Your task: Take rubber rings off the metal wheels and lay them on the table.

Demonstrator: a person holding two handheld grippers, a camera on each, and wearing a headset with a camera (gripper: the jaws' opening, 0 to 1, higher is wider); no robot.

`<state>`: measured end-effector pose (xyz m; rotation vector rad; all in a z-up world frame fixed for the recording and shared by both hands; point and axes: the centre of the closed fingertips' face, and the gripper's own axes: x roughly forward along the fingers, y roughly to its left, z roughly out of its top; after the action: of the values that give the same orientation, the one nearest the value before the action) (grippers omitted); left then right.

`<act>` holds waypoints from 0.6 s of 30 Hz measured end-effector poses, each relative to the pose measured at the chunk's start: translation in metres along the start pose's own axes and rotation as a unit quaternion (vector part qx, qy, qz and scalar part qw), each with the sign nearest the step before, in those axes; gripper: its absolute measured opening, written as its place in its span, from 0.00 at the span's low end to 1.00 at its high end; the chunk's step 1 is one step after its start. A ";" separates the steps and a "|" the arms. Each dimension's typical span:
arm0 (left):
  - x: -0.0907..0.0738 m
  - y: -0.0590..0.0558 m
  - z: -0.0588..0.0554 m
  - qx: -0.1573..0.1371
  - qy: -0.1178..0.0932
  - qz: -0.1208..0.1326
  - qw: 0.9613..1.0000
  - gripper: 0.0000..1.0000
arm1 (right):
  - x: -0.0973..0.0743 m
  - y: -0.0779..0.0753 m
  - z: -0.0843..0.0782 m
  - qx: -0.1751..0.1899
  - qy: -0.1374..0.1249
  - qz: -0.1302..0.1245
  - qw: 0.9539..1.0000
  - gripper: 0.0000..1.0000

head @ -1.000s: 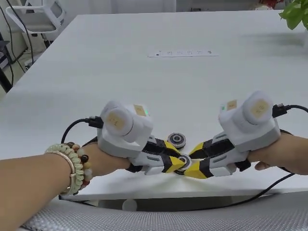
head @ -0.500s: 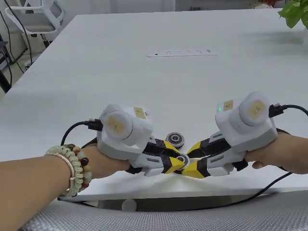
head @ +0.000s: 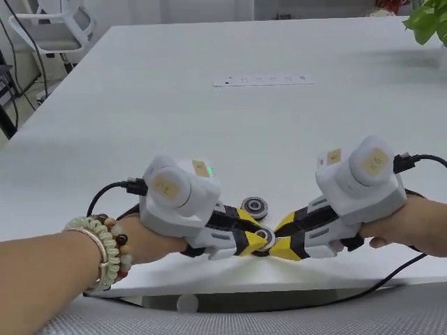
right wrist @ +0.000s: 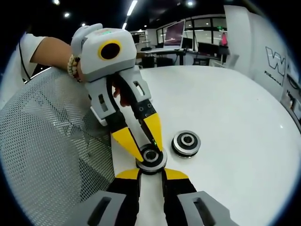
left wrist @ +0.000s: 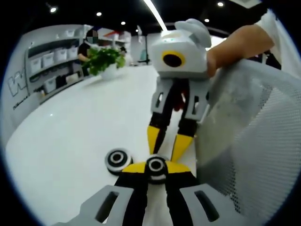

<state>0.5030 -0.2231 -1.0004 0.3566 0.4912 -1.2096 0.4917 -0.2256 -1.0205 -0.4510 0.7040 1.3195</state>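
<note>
Left gripper (left wrist: 156, 170) pinches wheel (right wrist: 151, 158) — right gripper (right wrist: 151, 175) touching.

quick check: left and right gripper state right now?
Left gripper: closed on the wheel.
Right gripper: closed on the same wheel, from the opposite side.

Head view has dipped slightly, so everything sits a little lower in frame. The left gripper (head: 255, 232) and right gripper (head: 277, 237) have rolled slightly. The left body's green lamp (head: 209, 169) shows more clearly. The right gripper's jaws have drawn closer about the wheel (head: 265, 237) at bottom centre.
</note>
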 end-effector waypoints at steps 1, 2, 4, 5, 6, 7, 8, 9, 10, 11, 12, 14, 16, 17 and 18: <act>0.000 0.000 0.000 0.000 0.000 0.000 1.000 0.14 | 0.000 -0.003 0.001 -0.011 -0.002 -0.009 1.000 0.18; 0.000 0.000 0.000 0.000 0.000 0.000 1.000 0.14 | 0.001 -0.004 0.003 -0.008 -0.006 -0.012 1.000 0.24; 0.001 0.000 0.000 0.000 -0.001 0.000 1.000 0.14 | 0.003 -0.002 0.008 0.003 -0.016 -0.009 1.000 0.32; 0.001 0.000 0.000 -0.001 -0.001 0.000 1.000 0.14 | 0.004 -0.001 0.010 -0.002 -0.019 -0.007 1.000 0.25; 0.001 0.001 0.000 -0.001 -0.001 0.001 1.000 0.14 | 0.005 0.003 0.010 -0.023 -0.015 0.009 1.000 0.24; 0.001 0.001 0.000 0.000 -0.001 0.001 1.000 0.14 | 0.004 -0.001 0.004 -0.028 0.000 -0.005 1.000 0.24; 0.001 0.000 0.000 -0.001 -0.001 0.001 1.000 0.14 | 0.004 -0.002 0.005 -0.023 -0.003 -0.011 1.000 0.23; 0.001 0.000 0.000 0.000 -0.002 0.001 1.000 0.14 | 0.004 -0.001 0.004 -0.023 -0.001 -0.009 1.000 0.22; 0.001 0.000 0.000 0.000 -0.001 0.001 1.000 0.14 | 0.002 -0.002 0.003 -0.016 -0.001 -0.006 1.000 0.21; 0.001 0.000 0.000 -0.001 -0.001 0.001 1.000 0.14 | 0.002 -0.002 0.002 -0.014 -0.001 -0.005 1.000 0.20; 0.001 0.000 0.000 -0.002 -0.002 0.001 1.000 0.14 | 0.001 -0.002 0.002 -0.013 0.000 -0.004 1.000 0.19; 0.001 0.000 0.000 -0.003 -0.002 0.001 1.000 0.14 | 0.000 -0.002 0.000 -0.013 0.003 -0.003 1.000 0.17; 0.002 0.000 0.000 -0.003 -0.002 0.001 1.000 0.14 | -0.001 -0.001 0.000 -0.012 0.005 -0.002 1.000 0.15; 0.002 0.000 0.000 -0.003 -0.002 0.001 1.000 0.14 | -0.001 -0.001 -0.001 -0.012 0.006 -0.002 1.000 0.14; 0.002 0.000 0.000 -0.003 -0.002 0.001 1.000 0.14 | -0.001 -0.001 -0.001 -0.013 0.007 -0.002 1.000 0.14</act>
<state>0.5034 -0.2245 -1.0014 0.3487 0.4906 -1.2055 0.4922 -0.2277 -1.0207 -0.4818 0.6983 1.3237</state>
